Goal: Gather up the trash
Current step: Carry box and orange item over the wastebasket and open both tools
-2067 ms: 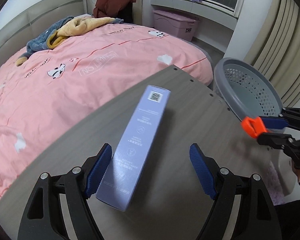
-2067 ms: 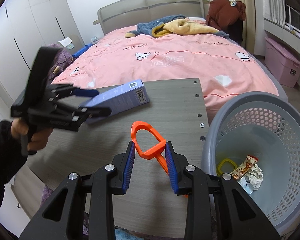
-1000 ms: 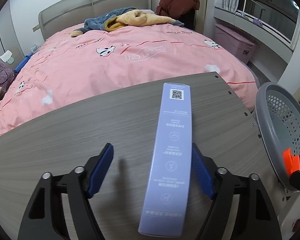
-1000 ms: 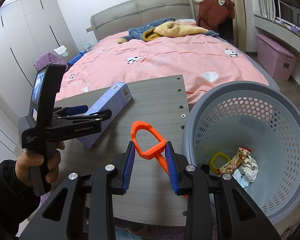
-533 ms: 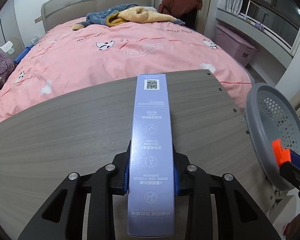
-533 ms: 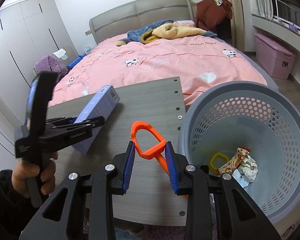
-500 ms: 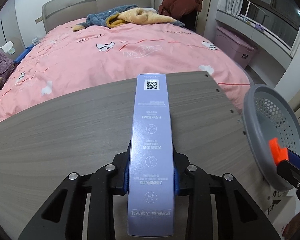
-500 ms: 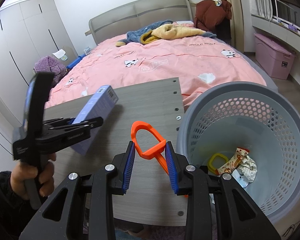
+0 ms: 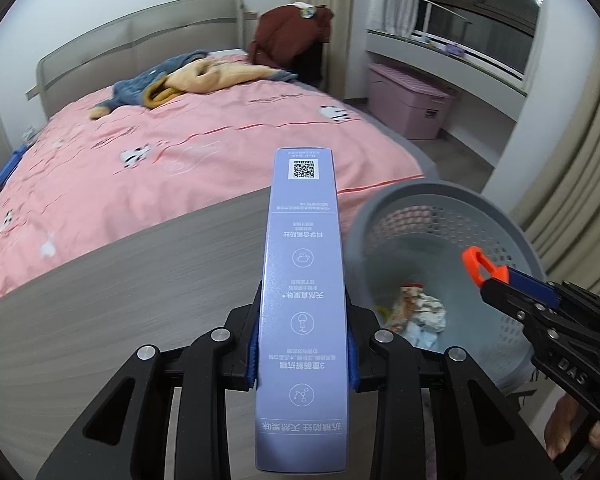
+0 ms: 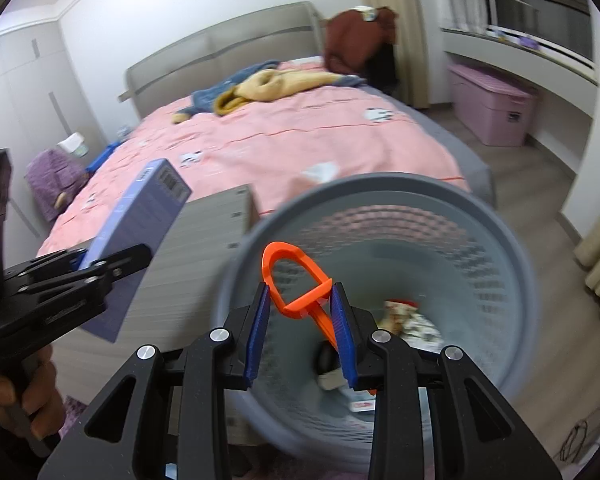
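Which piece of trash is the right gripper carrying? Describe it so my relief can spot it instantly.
Start at the pink bed, then drop to the round grey perforated basket in front of it. Over the basket's mouth, the right gripper is shut on an orange plastic clip with a looped end, the only bright orange thing there, unlike the long lavender box.

Pink-quilted bed [image 9: 188,148], grey headboard [image 9: 140,52]

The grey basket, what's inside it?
Inside the grey basket lies a crumpled printed wrapper with bits of paper beside it. The right tongs, shut on an orange clip, cover part of the bottom, so anything there is hidden.
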A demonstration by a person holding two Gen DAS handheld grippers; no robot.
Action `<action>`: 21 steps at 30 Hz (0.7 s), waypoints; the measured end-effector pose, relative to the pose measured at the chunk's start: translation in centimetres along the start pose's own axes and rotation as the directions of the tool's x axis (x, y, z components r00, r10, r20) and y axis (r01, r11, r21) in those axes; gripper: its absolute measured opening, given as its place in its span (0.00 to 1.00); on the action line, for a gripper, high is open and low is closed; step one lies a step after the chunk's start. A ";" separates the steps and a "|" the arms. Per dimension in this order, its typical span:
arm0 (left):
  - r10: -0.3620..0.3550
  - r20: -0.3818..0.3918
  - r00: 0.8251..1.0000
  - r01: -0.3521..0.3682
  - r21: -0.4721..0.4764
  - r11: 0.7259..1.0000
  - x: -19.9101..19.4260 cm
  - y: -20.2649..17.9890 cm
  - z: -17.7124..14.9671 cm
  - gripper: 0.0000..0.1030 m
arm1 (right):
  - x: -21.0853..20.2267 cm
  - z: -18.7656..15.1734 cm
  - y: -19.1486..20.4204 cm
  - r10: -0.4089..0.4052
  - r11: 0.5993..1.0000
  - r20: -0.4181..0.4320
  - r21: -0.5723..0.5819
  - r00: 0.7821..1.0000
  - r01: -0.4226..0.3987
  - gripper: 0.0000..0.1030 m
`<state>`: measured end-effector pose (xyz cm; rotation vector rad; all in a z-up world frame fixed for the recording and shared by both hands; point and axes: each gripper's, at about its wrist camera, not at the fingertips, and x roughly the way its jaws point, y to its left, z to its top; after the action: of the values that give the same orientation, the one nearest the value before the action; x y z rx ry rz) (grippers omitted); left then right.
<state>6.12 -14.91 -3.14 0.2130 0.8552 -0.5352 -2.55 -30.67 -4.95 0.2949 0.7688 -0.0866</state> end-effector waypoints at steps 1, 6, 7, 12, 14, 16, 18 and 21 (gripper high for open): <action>-0.010 -0.002 1.000 0.010 0.009 1.000 0.2 -0.6 0.2 0.30 | -0.1 0.1 -0.8 -0.013 1.000 0.000 0.013 1.000 0.013 0.30; -0.073 -0.027 0.997 0.075 0.060 0.995 1.4 -4.3 0.8 0.30 | 0.0 0.2 -4.0 -0.074 0.995 -0.005 0.064 0.997 0.074 0.30; -0.083 -0.029 0.996 0.085 0.067 0.994 1.5 -4.9 0.9 0.30 | 0.1 0.2 -4.4 -0.077 0.995 -0.004 0.068 0.997 0.077 0.30; -0.122 -0.044 0.992 0.125 0.080 0.989 2.5 -7.0 1.3 0.30 | 0.4 0.3 -5.9 -0.090 0.993 -0.006 0.081 0.996 0.090 0.30; -0.128 -0.055 0.990 0.132 0.081 0.988 3.0 -7.5 1.3 0.30 | 0.5 0.3 -6.1 -0.092 0.992 -0.006 0.084 0.996 0.092 0.30; -0.120 -0.059 0.991 0.124 0.081 0.989 3.1 -7.6 1.2 0.30 | 0.7 0.4 -6.4 -0.090 0.992 -0.011 0.089 0.996 0.091 0.32; -0.112 -0.052 0.992 0.116 0.082 0.990 3.0 -7.7 1.3 0.41 | 0.8 0.3 -6.7 -0.097 0.991 -0.007 0.093 0.995 0.097 0.33; -0.085 -0.024 0.996 0.087 0.087 0.992 2.5 -7.8 1.5 0.53 | 0.5 0.2 -6.9 -0.097 0.990 0.001 0.099 0.995 0.097 0.42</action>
<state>4.28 -23.01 -3.80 0.2631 0.8643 -0.6528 -3.38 -37.26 -6.74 0.3508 0.7739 -0.2178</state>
